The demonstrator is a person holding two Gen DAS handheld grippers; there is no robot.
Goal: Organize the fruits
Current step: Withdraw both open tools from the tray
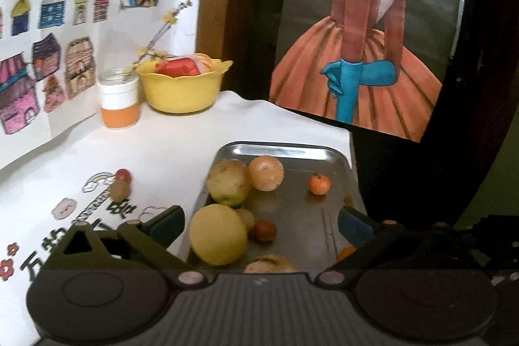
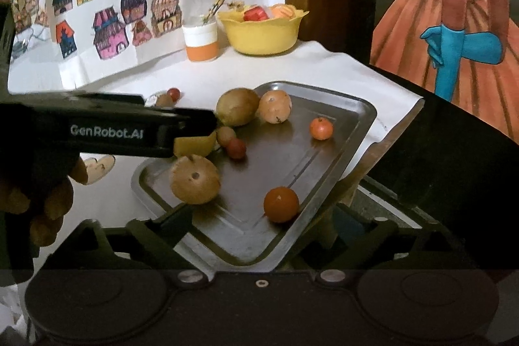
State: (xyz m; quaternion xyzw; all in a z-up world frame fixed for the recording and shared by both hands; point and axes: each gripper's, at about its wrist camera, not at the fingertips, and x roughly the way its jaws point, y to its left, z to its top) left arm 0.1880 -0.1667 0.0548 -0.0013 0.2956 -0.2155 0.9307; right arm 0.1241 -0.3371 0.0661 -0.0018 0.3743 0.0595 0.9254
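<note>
Fruits, assorted, on steel tray (image 2: 353, 132) at desk's right edge; two strays (image 1: 120, 184) on the cloth to the tray's left. Round, firm, prone to roll on slick metal; grip each across its middle. Left gripper (image 1: 259, 222) and right gripper (image 2: 259, 226): jaws wide, empty.

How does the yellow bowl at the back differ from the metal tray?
The yellow bowl is deep, with a wavy rim; the metal tray is flat, shiny and rectangular. The bowl sits by the wall; the tray lies at the table's near corner. The bowl's contents are heaped, the tray's fruit spread out. Both sit on the white cloth.
</note>
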